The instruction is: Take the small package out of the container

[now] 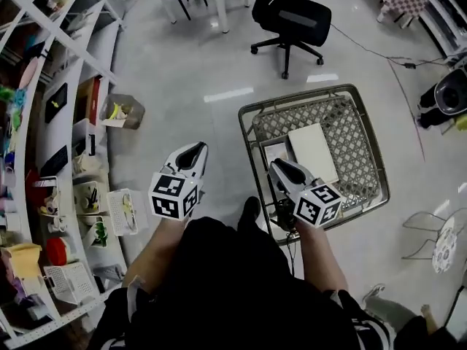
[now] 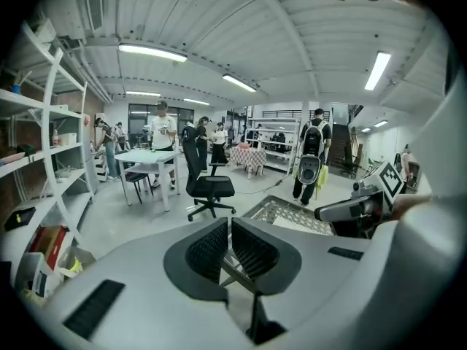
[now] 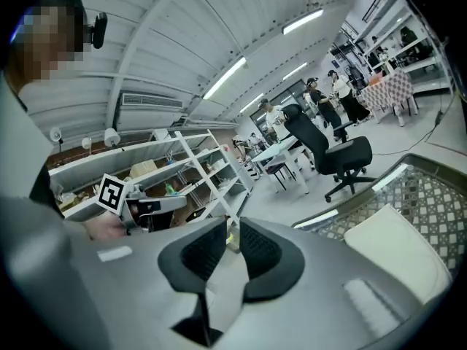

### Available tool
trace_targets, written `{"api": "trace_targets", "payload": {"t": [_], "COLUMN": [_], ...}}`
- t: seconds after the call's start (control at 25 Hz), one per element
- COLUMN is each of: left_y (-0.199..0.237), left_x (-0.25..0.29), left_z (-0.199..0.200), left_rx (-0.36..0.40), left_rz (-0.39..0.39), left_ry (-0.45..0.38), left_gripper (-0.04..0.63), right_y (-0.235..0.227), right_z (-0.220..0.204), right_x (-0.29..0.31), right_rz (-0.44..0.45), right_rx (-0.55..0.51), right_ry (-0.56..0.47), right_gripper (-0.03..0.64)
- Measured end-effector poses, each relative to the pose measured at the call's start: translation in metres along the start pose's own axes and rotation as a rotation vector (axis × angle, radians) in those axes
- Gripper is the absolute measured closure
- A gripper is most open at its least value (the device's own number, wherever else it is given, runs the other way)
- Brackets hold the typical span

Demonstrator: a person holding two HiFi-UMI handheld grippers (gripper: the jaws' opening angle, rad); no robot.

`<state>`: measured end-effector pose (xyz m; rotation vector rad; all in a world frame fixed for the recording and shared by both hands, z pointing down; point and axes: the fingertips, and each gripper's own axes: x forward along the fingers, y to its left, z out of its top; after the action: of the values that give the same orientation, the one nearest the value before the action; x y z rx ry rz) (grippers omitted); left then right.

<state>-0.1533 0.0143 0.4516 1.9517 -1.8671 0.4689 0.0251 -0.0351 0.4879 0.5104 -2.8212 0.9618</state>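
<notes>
- Small package [image 1: 273, 152]: I take it to be the pale flat piece in the near left corner of the wire container [image 1: 305, 98]. It lies just ahead of and below the right claw [image 1: 279, 166], whose tip partly covers it.
- Larger white flat pack [image 1: 314, 152] lies beside it, off to the right claw's right and also inside the container.
- Right claw: jaws slightly parted with nothing between them. It is held above the container's near edge and points upward across the room, not down at the contents.
- Left claw [image 1: 195, 150]: clenched and empty, well off to the left of the container over bare floor.
- Step in hand, by my reading: the approach, with no contact yet.
- Next move calls for tipping the right claw down into that corner, widening the jaws, and taking the small piece by an edge without catching the larger pack or the wire.
</notes>
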Motion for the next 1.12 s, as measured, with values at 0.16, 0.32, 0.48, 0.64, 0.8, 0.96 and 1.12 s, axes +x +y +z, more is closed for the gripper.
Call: {"api": "trace_targets", "payload": {"t": [0.16, 0.32, 0.48, 0.64, 0.8, 0.96, 1.12], "left_y": [-0.017, -0.034, -0.038, -0.041, -0.028, -0.020, -0.039], "left_x": [0.042, 0.076, 0.112, 0.146, 0.179, 0.212, 0.235], "left_z": [0.012, 0.027, 0.042, 0.054, 0.065, 0.063, 0.054], "left_rx": [0.047, 0.092, 0.131, 0.283, 0.341, 0.336, 0.384], "left_rz": [-0.100, -0.203, -0.299, -0.399, -0.512, -0.619, -0.745], "left_ry": [0.034, 0.039, 0.042, 0.030, 0.034, 0.060, 0.094], "left_gripper": [0.572, 0.572, 0.572, 0.572, 0.572, 0.572, 0.575], "right_y": [-0.009, -0.012, -0.016, -0.034, -0.045, -0.043, -0.046], "right_z": [-0.003, -0.013, -0.023, -0.023, -0.011, -0.009, -0.016], "right_x": [-0.002, 0.001, 0.012, 0.025, 0.045, 0.062, 0.048], "right_rz": [-0.034, -0.075, -0.131, -0.260, -0.420, -0.535, -0.676], "right_rx": [0.041, 0.093, 0.138, 0.190, 0.263, 0.318, 0.358], "right_ry": [-0.013, -0.022, -0.024, -0.045, -0.119, -0.171, -0.245], "right_gripper": [0.551, 0.551, 0.551, 0.551, 0.551, 0.551, 0.549]}}
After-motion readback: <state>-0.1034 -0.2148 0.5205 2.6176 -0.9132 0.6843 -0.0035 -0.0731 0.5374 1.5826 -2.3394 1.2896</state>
